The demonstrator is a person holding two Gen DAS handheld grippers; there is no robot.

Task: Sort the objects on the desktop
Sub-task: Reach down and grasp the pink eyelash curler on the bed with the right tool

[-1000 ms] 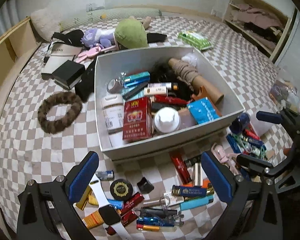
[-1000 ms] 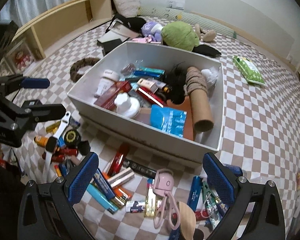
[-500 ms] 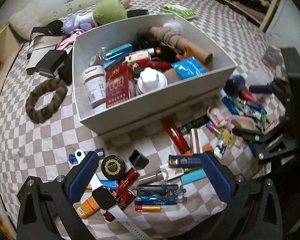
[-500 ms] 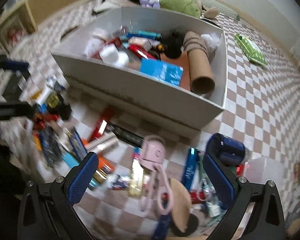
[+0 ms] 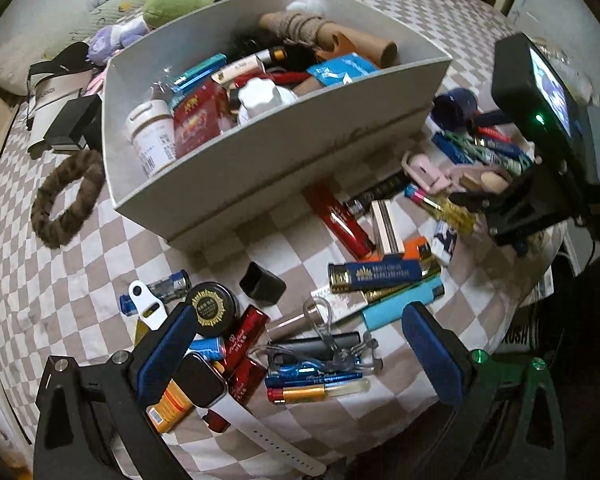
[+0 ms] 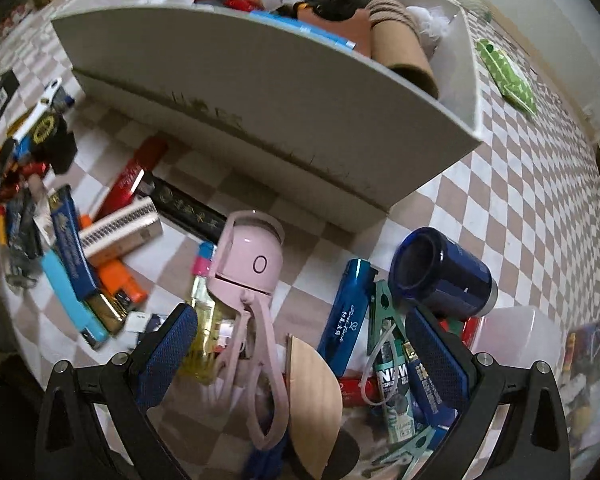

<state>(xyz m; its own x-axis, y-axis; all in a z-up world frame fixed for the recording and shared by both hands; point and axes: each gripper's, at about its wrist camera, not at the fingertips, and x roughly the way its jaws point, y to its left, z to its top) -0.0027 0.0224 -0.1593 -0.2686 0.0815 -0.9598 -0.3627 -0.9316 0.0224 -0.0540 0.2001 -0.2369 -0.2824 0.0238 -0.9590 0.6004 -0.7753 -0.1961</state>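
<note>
Right wrist view is showing the right gripper (image 6: 300, 340) hovering, jaws spread and holding nothing, over clutter beside the half-filled grey box (image 6: 260, 92).

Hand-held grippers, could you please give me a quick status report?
Left hand-held gripper open, empty, above lighters. Right hand-held gripper open, empty, above pink eyelash curler. Grey box part-filled; clutter around it.
</note>
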